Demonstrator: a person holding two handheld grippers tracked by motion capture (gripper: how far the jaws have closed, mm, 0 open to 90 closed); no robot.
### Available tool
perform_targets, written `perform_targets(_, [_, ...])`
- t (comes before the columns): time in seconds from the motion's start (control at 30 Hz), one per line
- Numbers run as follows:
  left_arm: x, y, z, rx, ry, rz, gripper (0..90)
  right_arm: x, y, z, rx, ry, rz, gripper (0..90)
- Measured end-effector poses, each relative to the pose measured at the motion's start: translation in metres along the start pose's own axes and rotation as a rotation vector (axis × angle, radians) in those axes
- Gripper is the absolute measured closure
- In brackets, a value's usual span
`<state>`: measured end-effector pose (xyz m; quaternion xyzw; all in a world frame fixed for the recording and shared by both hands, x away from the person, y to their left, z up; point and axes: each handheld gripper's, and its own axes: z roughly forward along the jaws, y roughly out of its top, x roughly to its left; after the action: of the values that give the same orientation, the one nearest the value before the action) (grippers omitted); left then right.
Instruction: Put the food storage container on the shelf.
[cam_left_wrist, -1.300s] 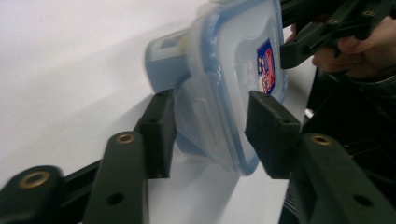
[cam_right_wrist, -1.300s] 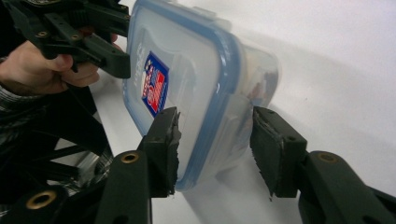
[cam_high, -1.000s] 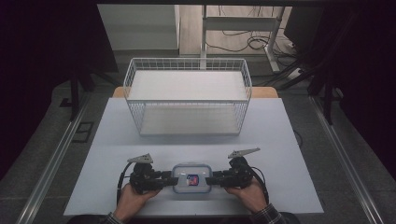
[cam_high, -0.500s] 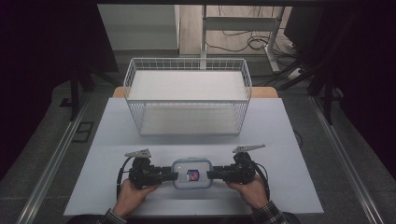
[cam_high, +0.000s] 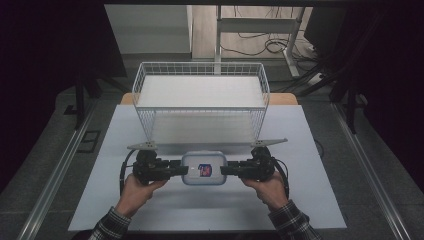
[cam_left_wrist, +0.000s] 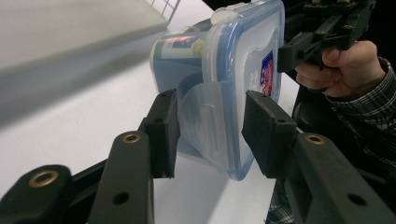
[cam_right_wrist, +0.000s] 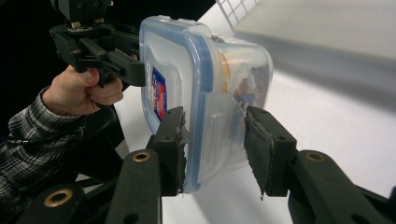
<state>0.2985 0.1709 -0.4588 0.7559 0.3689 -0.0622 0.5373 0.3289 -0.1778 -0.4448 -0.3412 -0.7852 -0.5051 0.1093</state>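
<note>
A clear plastic food container (cam_high: 202, 168) with a blue-rimmed lid and a red and blue label hangs above the white table sheet, held from both ends. My left gripper (cam_high: 182, 169) is shut on its left end; the left gripper view has the jaws clamped across the container's (cam_left_wrist: 224, 70) side latch flap. My right gripper (cam_high: 224, 170) is shut on the opposite end, its pads (cam_right_wrist: 173, 140) pressing the lid rim and the body of the container (cam_right_wrist: 187, 60). Each gripper view also shows the other hand with its gripper farther off.
A white wire basket (cam_high: 200, 64) stands on the table behind the container, its front wall just beyond the grippers. The white sheet (cam_high: 100, 150) covers the table. Dark floor rails run along both sides, and cables lie at the back.
Both grippers have risen together with the container between them. It now hangs higher and closer to the basket's front wall.
</note>
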Motion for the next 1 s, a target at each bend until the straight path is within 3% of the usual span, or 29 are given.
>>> perform_targets(0.37, [0.005,0.034,-0.008,-0.011,-0.005,0.005,57.1,0.0,0.036,-0.007,-0.01,-0.002,-0.021,58.3])
perform_targets(0.7, [0.02,0.044,-0.009,-0.031,-0.007,-0.007,57.1,-0.009,0.051,0.0,-0.019,-0.005,-0.019,58.3])
perform_targets(1.0, [0.02,0.065,-0.018,-0.058,-0.001,0.005,57.1,-0.005,0.073,-0.003,-0.036,-0.008,-0.043,58.3])
